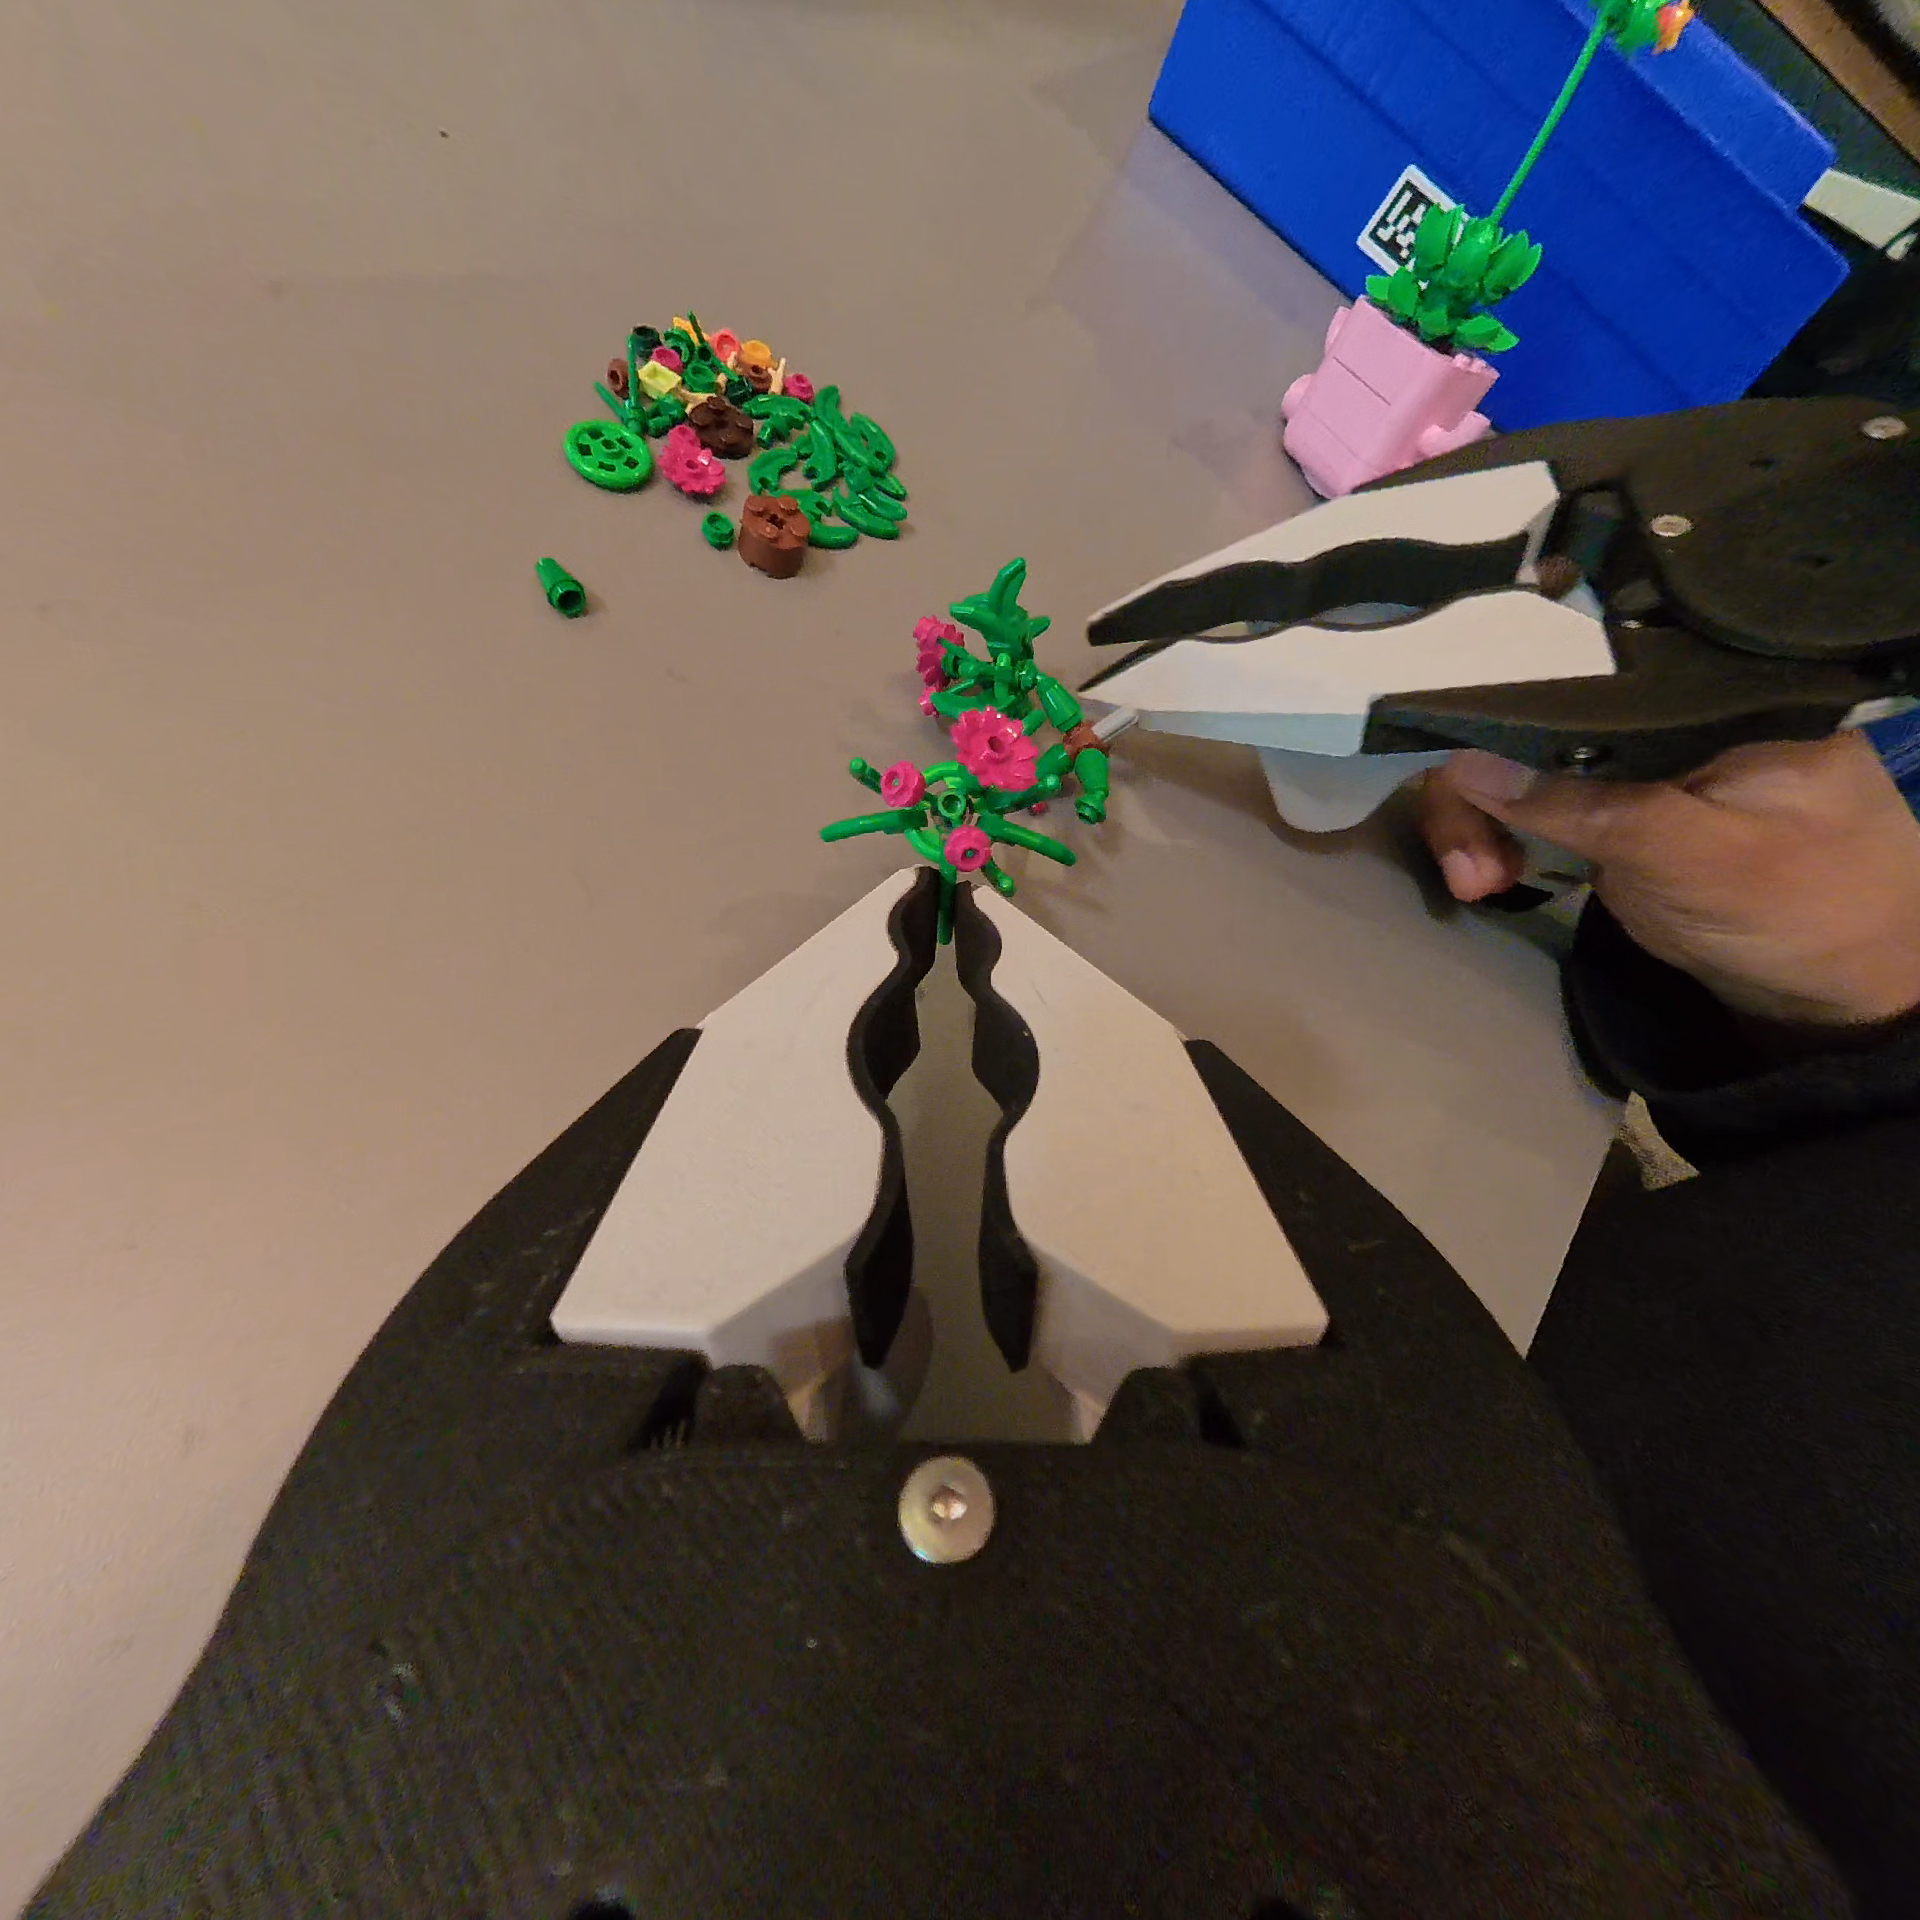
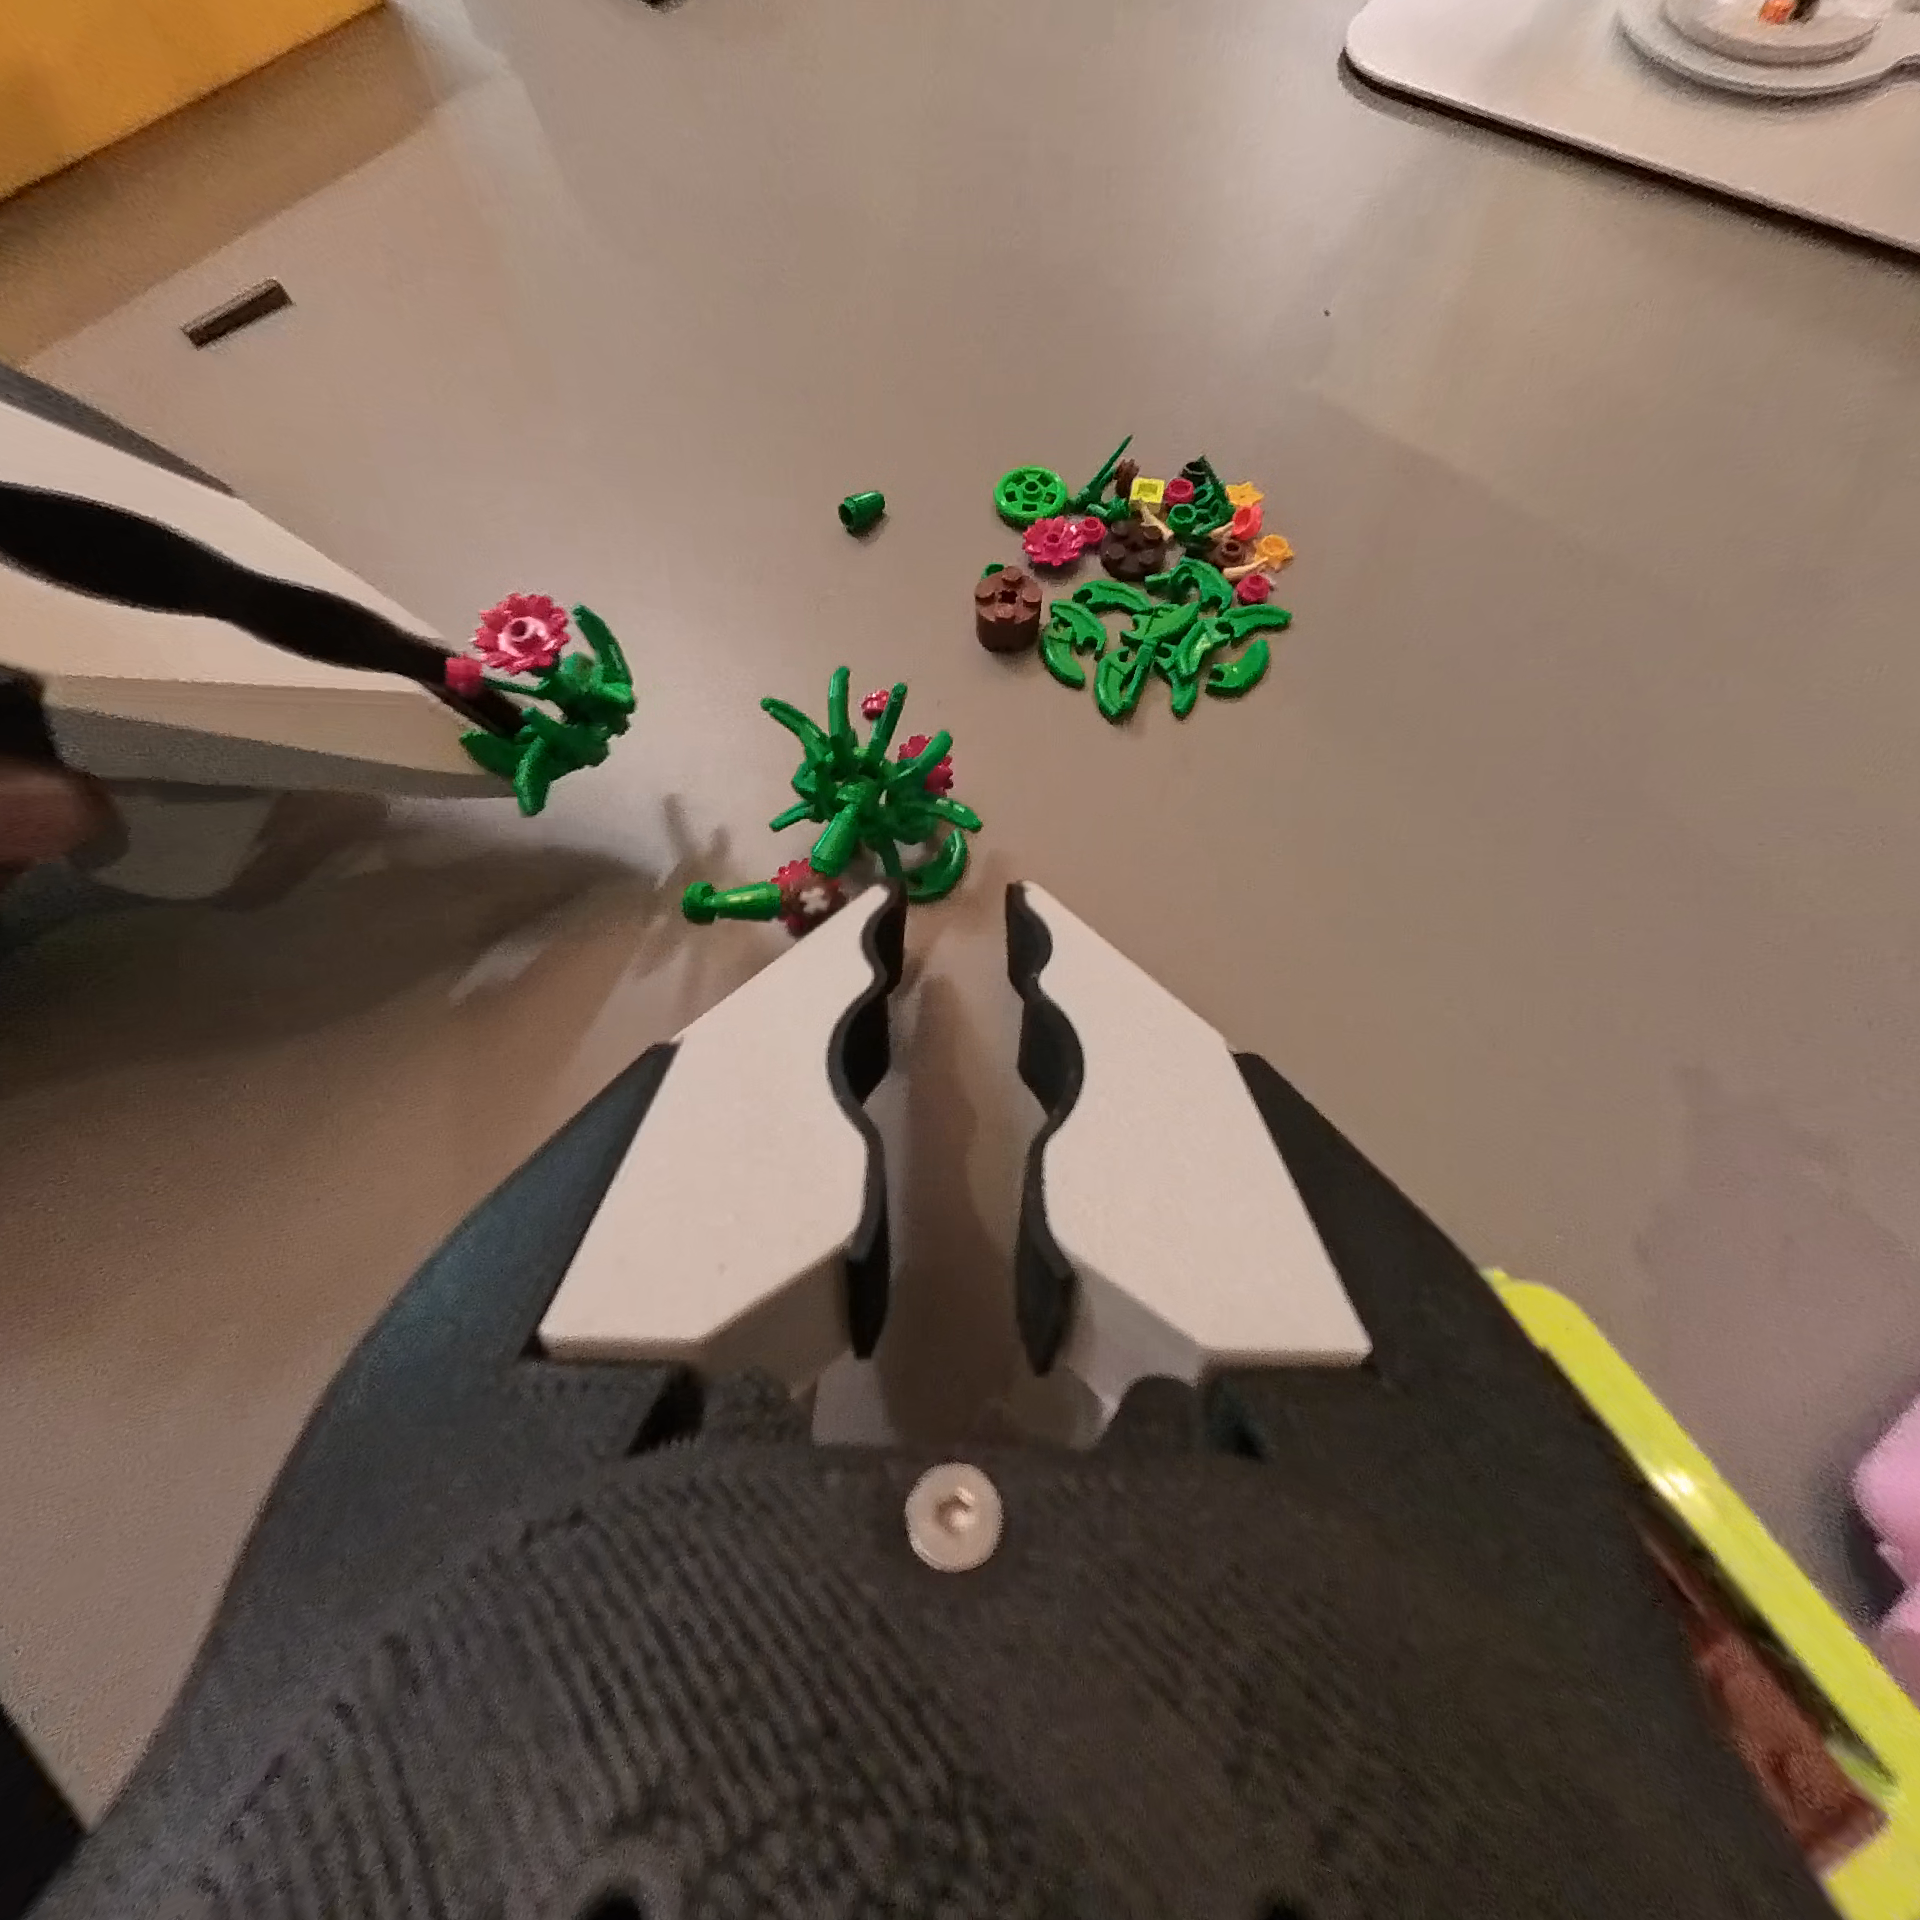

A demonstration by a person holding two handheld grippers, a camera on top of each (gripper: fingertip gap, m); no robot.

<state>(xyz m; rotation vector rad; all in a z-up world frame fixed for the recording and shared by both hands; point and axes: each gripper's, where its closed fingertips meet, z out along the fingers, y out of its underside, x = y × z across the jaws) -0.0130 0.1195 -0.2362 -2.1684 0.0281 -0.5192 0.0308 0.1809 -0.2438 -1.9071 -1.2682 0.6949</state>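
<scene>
Grey table (image 1: 312,831), left gripper (image 1: 943,881) fingers pinching flower sprig (image 1: 951,810), right gripper (image 2: 951,899) fingers spread, pink pot (image 1: 1382,410) only in left view.

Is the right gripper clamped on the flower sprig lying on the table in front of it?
No: the right gripper is open, its fingertips just short of that flower sprig.

No words, brands or numbers can be read. The only sign is a black-and-white square code sticker (image 1: 1405,220) on the side of the blue box (image 1: 1455,135) at the worktop's far right corner, partly hidden behind the green plant (image 1: 1455,275) in the pink pot (image 1: 1382,410).
</scene>
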